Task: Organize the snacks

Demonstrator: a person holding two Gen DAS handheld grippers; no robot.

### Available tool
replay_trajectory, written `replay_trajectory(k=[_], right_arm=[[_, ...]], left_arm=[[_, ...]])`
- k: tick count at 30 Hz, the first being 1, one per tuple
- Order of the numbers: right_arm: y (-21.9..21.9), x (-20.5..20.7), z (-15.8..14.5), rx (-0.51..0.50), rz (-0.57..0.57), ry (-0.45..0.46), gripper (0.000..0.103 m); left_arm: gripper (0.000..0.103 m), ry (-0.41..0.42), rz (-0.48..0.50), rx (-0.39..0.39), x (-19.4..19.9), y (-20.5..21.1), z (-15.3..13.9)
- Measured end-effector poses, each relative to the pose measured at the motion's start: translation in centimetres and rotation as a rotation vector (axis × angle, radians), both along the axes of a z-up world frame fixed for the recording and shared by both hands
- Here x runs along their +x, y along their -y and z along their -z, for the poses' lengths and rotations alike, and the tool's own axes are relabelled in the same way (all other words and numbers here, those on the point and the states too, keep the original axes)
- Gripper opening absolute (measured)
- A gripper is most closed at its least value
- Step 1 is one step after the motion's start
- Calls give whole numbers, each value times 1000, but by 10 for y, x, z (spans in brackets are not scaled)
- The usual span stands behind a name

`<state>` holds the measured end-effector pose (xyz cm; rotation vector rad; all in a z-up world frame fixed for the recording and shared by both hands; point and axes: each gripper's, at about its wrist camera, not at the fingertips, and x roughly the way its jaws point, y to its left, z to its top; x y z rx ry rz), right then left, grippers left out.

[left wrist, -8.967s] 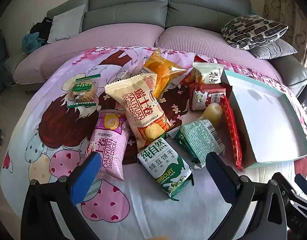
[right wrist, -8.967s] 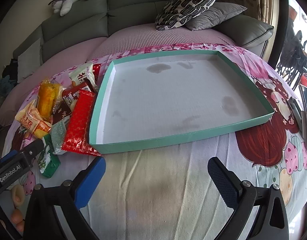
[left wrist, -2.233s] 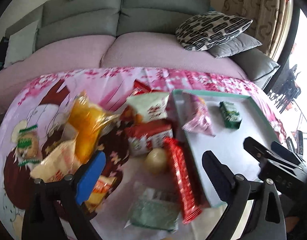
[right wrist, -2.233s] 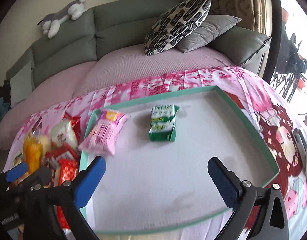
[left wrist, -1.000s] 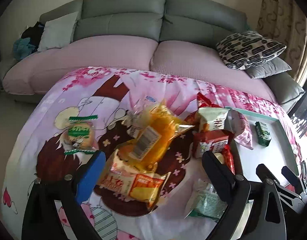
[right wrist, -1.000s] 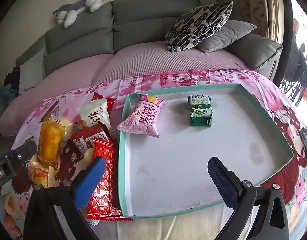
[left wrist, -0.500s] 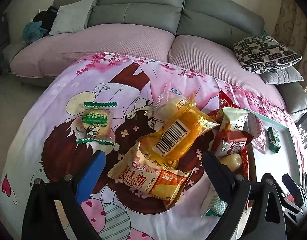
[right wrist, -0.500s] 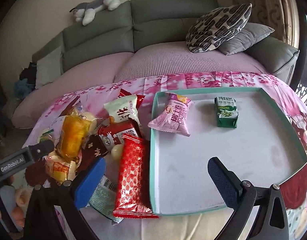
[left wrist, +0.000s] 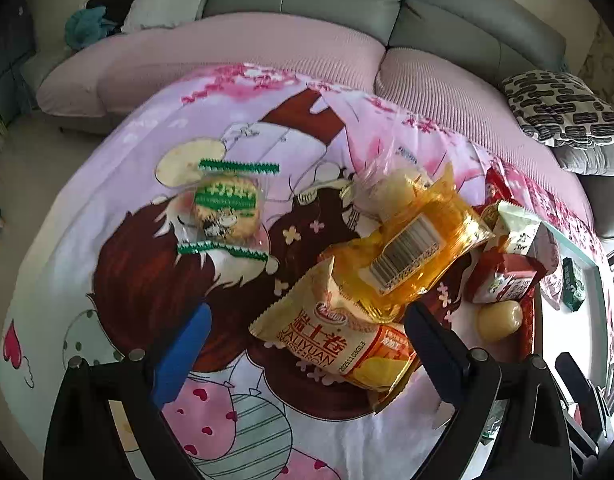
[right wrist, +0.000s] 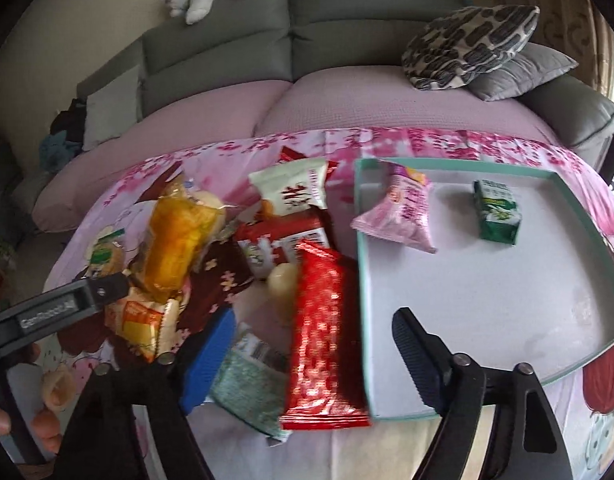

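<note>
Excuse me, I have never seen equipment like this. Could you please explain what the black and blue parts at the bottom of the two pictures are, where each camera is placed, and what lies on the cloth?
There is no robot here. A person holds a two-finger gripper in each hand, and a wide-angle camera on each one looks forward along its fingers.

In the left wrist view, the left gripper is open and holds nothing. Before it lie a yellow Swiss roll pack and an orange pack resting partly on it.

In the right wrist view, the right gripper is closing, with the long red pack between its fingers, but the pads do not yet press it.

Everything lies on a pink cartoon cloth. The teal-rimmed tray already holds a pink pack and a green biscuit pack.
</note>
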<state>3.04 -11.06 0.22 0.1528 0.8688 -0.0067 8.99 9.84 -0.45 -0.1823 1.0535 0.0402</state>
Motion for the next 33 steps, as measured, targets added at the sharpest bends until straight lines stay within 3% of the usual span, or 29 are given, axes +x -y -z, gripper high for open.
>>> replay_trajectory(k=[4,7,11,15,28,33], right_arm=[[-4,1,2,2,-10,-7,75],[-4,1,1,19,-20,-3,63],[-10,1,-1,37,-46,4,63],[-20,3,0,36,-70,0,55],[-20,17,-1,41,-65,7,38],[-14,23,-1,47,-60,8,37]], left_arm=[[97,2,33,11,1,9,1],[97,26,57,24,3,15,-5],[97,14,50,26,4,11,-4],[97,42,44,38,8,9,-7],[96,104,208,71,31,42,-13],[83,103,220,21,40,47,-11]])
